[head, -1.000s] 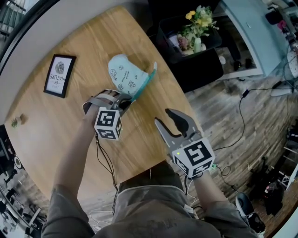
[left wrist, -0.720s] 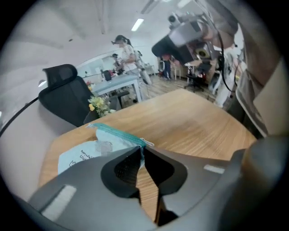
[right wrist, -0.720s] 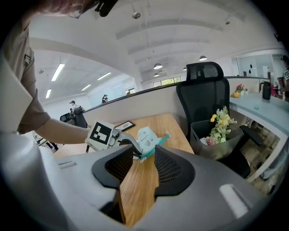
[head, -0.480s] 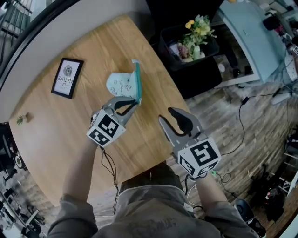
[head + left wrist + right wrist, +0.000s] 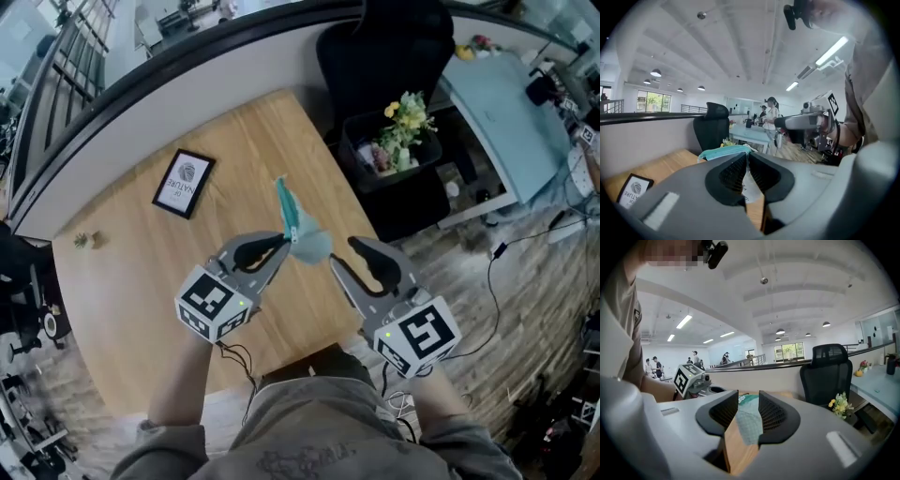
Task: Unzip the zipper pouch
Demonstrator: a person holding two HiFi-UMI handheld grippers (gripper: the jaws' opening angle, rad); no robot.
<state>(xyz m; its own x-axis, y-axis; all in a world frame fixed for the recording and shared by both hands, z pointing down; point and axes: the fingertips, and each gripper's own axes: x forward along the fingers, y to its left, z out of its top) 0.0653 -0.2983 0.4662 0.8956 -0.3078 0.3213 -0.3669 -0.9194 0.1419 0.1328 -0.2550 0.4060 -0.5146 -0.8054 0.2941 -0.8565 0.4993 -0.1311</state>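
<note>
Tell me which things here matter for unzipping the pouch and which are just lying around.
Job: zipper pouch; left gripper, shut on it; right gripper, open beside it.
Lying about: framed card; small green thing; flowers; office chair.

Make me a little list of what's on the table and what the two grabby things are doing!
table: light wood
zipper pouch: pale teal, held up over the table, zipper edge on top
left gripper: jaws shut on the pouch's lower edge
right gripper: jaws apart, nothing held, close beside the pouch
picture frame: lying flat, far side of the table
flowers: off the table, in a dark box
</note>
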